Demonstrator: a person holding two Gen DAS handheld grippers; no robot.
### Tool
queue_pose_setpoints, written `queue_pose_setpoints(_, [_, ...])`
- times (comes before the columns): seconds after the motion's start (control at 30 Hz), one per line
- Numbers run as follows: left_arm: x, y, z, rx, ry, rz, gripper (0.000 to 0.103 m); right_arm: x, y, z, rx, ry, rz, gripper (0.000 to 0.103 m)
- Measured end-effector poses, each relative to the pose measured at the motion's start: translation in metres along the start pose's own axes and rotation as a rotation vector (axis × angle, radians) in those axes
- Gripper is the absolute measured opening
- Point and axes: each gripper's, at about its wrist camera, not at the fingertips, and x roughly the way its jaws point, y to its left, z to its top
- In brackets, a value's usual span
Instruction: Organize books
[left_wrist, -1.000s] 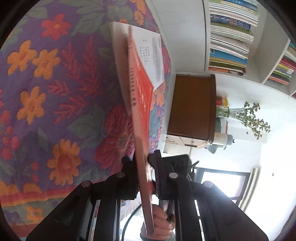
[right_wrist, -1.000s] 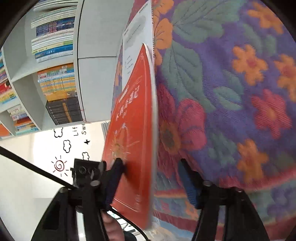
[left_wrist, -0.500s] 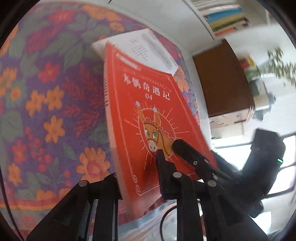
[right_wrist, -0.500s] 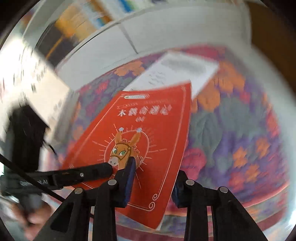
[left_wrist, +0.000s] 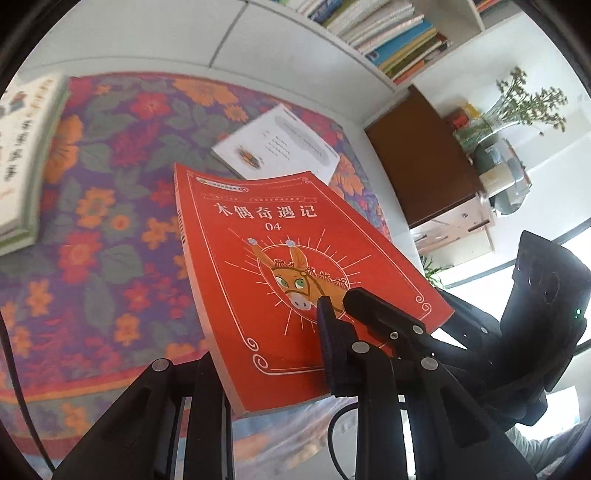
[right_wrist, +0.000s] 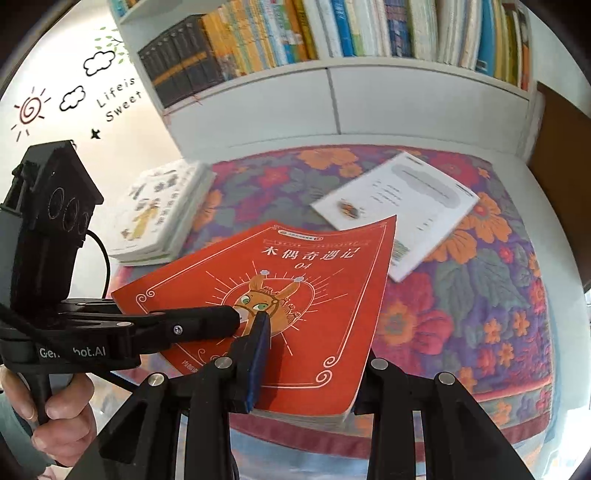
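A red book (left_wrist: 280, 258) with a donkey on its cover hangs face up above the flowered cloth (left_wrist: 92, 240), held by both grippers at its near edge. My left gripper (left_wrist: 266, 343) has one finger on the cover and one under the book; its jaws are opening slightly, with the pads still against the book. My right gripper (right_wrist: 310, 369) is shut on the same red book (right_wrist: 314, 295), blue pad on the cover, other finger beneath. Each view shows the other gripper's top finger resting on the donkey picture. A white book (left_wrist: 277, 147) lies flat on the cloth behind.
A stack of pale books (right_wrist: 159, 214) sits on the cloth at the left. Behind stands a white bookshelf (right_wrist: 295, 37) packed with books. A brown cabinet (left_wrist: 421, 158) and a vase with a plant (left_wrist: 517, 107) are to the right. A hand (right_wrist: 48, 424) holds the left gripper.
The red book has turned from standing on edge to lying cover up and has risen off the cloth. My right gripper's jaws closed onto it. Both grippers rolled and lifted.
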Motion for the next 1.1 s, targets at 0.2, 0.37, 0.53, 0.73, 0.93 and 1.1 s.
queue_pose_setpoints(0.2, [-0.065,0.030,0.000,0.007,-0.096,0.007,0.022,-0.009,0.062,0.022,-0.051,-0.053,0.031,0.033])
queue_pose_setpoints(0.37, [-0.123,0.071,0.006,-0.014,-0.190,0.044,0.022,-0.001,0.121,0.048,-0.098,-0.091,0.086,0.033])
queue_pose_setpoints(0.53, [-0.163,0.122,0.014,-0.057,-0.249,0.089,0.022,0.027,0.183,0.073,-0.156,-0.092,0.119,0.033])
queue_pose_setpoints(0.73, [-0.175,0.167,0.024,-0.105,-0.275,0.123,0.022,0.072,0.226,0.099,-0.166,-0.050,0.167,0.034])
queue_pose_setpoints(0.93, [-0.160,0.203,0.038,-0.146,-0.250,0.124,0.022,0.118,0.235,0.110,-0.110,0.008,0.178,0.034])
queue_pose_setpoints(1.1, [-0.150,0.234,0.043,-0.203,-0.213,0.100,0.029,0.149,0.230,0.116,-0.044,0.052,0.187,0.035])
